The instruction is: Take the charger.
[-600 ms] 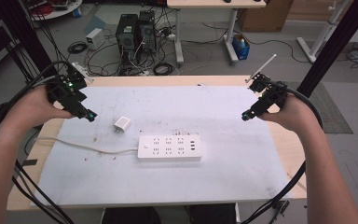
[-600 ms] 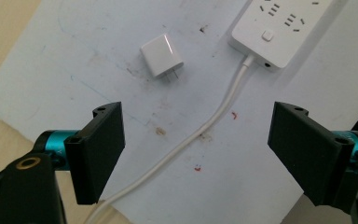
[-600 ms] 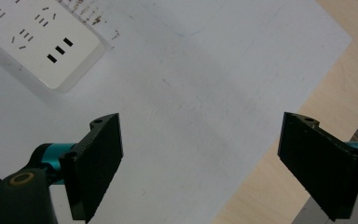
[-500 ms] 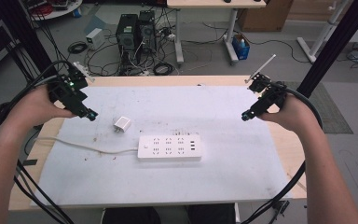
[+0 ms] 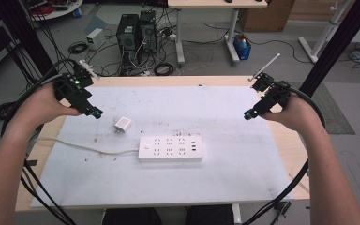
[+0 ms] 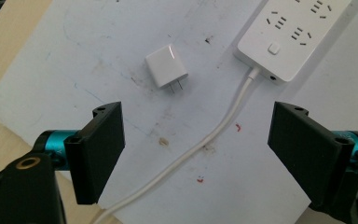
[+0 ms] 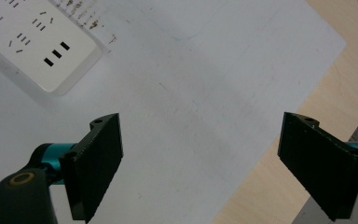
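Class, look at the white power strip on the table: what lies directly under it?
The power strip rests flat on a white sheet spread over the wooden table. The patch of sheet beneath the strip is covered, so any marks or stains there cannot be seen.

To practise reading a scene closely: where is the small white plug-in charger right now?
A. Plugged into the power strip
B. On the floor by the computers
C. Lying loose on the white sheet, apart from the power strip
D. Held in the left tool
C: the charger lies on the white sheet, prongs bare, clear of the power strip; the left tool is open with nothing in it.
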Available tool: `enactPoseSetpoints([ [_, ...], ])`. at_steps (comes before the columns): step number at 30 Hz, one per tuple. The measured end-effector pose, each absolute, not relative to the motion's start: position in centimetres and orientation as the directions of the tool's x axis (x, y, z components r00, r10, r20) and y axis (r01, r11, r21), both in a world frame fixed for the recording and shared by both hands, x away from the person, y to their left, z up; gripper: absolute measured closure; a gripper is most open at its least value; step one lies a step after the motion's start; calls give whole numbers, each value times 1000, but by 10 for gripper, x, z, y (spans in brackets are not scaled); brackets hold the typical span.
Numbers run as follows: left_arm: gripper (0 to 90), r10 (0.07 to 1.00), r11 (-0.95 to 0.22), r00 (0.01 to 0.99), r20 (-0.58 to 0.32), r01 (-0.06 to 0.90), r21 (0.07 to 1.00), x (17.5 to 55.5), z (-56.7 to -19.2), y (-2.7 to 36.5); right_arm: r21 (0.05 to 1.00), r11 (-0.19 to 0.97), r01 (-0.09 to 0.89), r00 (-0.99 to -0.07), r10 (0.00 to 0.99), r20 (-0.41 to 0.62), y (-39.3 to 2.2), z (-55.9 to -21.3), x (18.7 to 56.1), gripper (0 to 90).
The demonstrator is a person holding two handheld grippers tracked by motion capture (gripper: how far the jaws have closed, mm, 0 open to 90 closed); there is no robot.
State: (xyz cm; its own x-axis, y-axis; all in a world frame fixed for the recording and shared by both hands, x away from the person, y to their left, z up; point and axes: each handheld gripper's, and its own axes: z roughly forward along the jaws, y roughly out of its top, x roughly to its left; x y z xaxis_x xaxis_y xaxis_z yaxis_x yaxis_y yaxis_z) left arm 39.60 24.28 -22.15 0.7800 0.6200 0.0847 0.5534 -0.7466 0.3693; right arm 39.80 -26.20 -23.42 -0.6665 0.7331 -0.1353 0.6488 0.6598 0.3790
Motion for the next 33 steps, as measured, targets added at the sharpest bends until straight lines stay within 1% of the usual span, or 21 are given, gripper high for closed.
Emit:
enactPoseSetpoints([
  [4,189,631,-736,773,69,569,366,400,-227,243,375,658,653,-664,735,-133,-261,-235,398,134],
  [13,189,696,-677,718,32,639,364,423,-264,237,387,648,656,-655,743,-136,-260,-234,398,134],
  [21,189,736,-636,676,-12,699,327,443,-303,226,390,652,650,-659,740,-137,-262,-237,398,134],
  [28,189,766,-614,642,-11,738,280,457,-330,218,384,650,656,-656,742,-135,-264,-241,399,134],
  [31,189,784,-590,620,-24,757,281,463,-343,216,389,647,656,-655,744,-132,-265,-242,401,134],
  [33,189,796,-579,605,-23,772,264,467,-351,214,387,649,655,-657,742,-132,-264,-243,401,134],
])
